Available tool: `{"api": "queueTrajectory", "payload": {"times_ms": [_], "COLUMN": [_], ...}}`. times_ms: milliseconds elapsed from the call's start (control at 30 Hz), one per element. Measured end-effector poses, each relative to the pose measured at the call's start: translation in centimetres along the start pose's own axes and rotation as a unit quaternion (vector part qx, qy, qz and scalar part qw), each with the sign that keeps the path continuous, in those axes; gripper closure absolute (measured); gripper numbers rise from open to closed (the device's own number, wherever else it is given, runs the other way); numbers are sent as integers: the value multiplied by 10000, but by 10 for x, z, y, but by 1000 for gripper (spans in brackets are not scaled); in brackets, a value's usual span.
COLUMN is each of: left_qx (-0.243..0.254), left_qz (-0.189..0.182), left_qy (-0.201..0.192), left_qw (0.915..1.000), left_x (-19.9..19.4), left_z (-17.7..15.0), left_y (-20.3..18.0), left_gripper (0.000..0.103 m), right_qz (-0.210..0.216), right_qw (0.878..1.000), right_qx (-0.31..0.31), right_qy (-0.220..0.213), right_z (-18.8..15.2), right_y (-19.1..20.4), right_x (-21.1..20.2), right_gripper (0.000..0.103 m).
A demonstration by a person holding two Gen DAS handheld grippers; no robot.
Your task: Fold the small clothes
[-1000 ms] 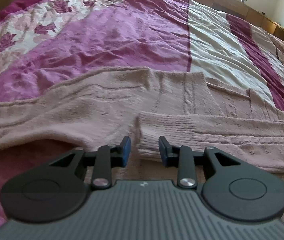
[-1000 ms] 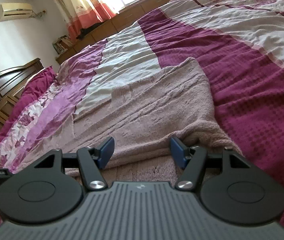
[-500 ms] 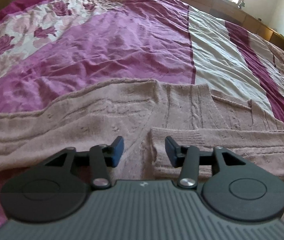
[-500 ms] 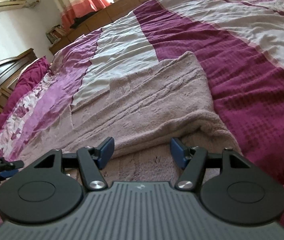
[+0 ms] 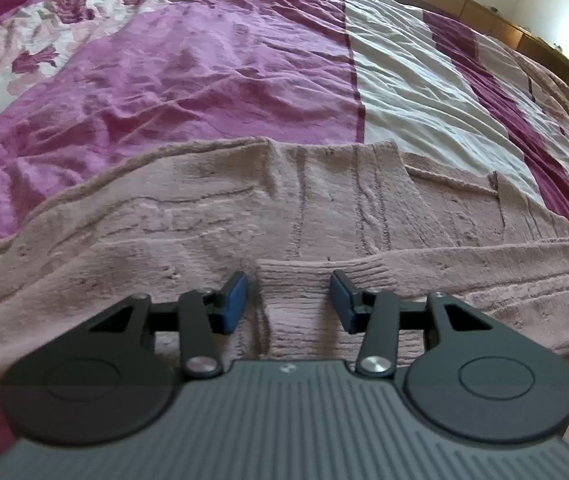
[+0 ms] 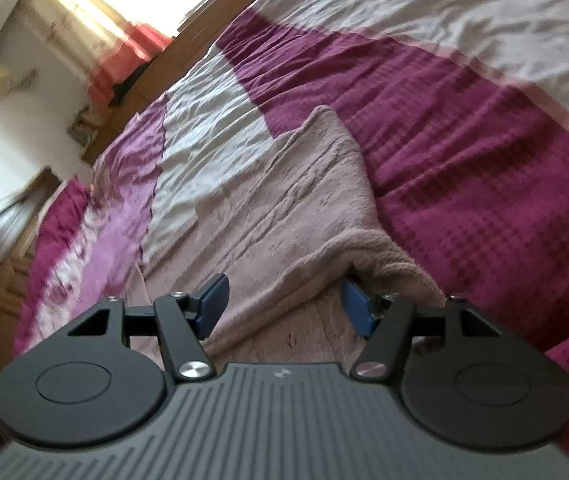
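A dusty-pink knitted sweater (image 5: 204, 220) lies spread flat on the bed, with one sleeve folded across its body. My left gripper (image 5: 289, 304) stands open low over that sleeve's ribbed cuff (image 5: 296, 280). The cuff lies between the blue pads, which do not press on it. The right wrist view shows the same sweater (image 6: 284, 200) from its other end, blurred and tilted. My right gripper (image 6: 284, 304) is open wide over a rolled fold at the sweater's edge. The fold partly covers the right pad (image 6: 358, 308).
The sweater rests on a purple, magenta and cream bedspread (image 5: 204, 80) that fills both views. A wooden ledge (image 5: 504, 28) runs along the far side of the bed under a bright window. Red-edged curtains (image 6: 124, 52) and a dark wooden headboard (image 6: 4, 240) stand at the left.
The left gripper's jaws have widened and it has moved forward over the sleeve cuff. The right gripper has rolled, so the bed now looks tilted and blurred.
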State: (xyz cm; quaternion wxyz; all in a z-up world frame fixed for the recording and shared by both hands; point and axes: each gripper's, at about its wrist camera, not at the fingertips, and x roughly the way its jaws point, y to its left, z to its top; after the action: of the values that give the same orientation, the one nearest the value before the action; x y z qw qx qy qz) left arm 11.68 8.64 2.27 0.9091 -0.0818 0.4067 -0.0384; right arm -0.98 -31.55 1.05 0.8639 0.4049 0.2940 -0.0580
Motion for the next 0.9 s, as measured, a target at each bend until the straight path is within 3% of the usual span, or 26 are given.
{"api": "queueTrajectory", "payload": {"times_ms": [67, 200, 300, 433, 667, 900], "left_qx": [50, 280, 358, 209, 179, 204], "left_qz": [-1, -23, -26, -55, -21, -26], "left_qy": [-5, -29, -65, -66, -114, -139], "left_qw": [10000, 9996, 9993, 9997, 9998, 9997], "left_x": [3, 5, 4, 4, 2, 3], "left_z": [0, 3, 2, 3, 2, 2], "left_y": [-2, -9, -10, -6, -6, -7], "left_gripper": [57, 71, 71, 70, 70, 70], "right_qz": [42, -9, 49, 15, -334, -799], "right_qw": [9998, 9994, 9994, 9977, 9984, 9957], "right_qx": [197, 268, -101, -657, -265, -157], "right_qy": [-8, 206, 328, 169, 381, 443], "right_z": [4, 10, 15, 34, 85, 99], "right_y": [-5, -1, 18, 42, 48, 55], "right_x": [2, -1, -10, -8, 59, 108], "right_gripper": [34, 34, 34, 34, 34, 34]}}
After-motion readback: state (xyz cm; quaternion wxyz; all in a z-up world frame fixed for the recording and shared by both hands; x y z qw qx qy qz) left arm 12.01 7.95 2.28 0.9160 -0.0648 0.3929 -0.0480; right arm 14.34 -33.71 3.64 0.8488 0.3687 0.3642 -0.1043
